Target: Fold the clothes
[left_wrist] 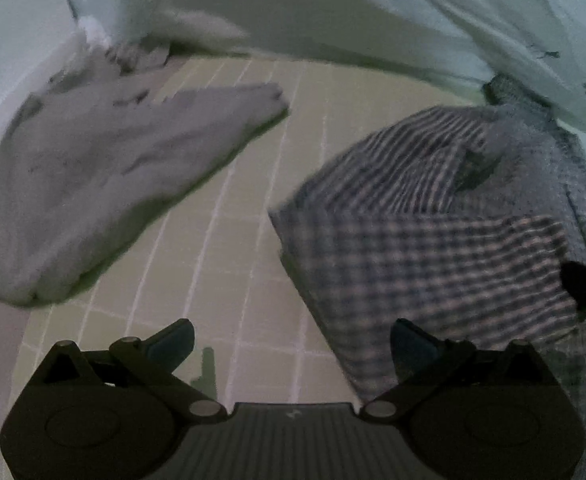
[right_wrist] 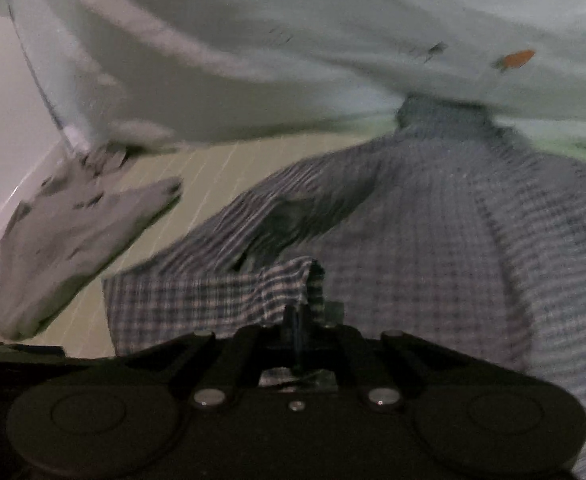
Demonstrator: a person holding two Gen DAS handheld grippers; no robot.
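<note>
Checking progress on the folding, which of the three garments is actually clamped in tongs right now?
The blue checked shirt: the right tongs are shut on a bunched edge of it. The grey garment and pale printed garment lie ungripped; the left tongs are open.

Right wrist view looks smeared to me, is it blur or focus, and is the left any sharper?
Right wrist view: motion blur streaks the checked shirt and pale shirt, while the shut right tool stays crisp. Left wrist view: dim, slightly sharper; grid lines on the mat are readable, the grey garment is soft, and the open left tool is sharp.
</note>
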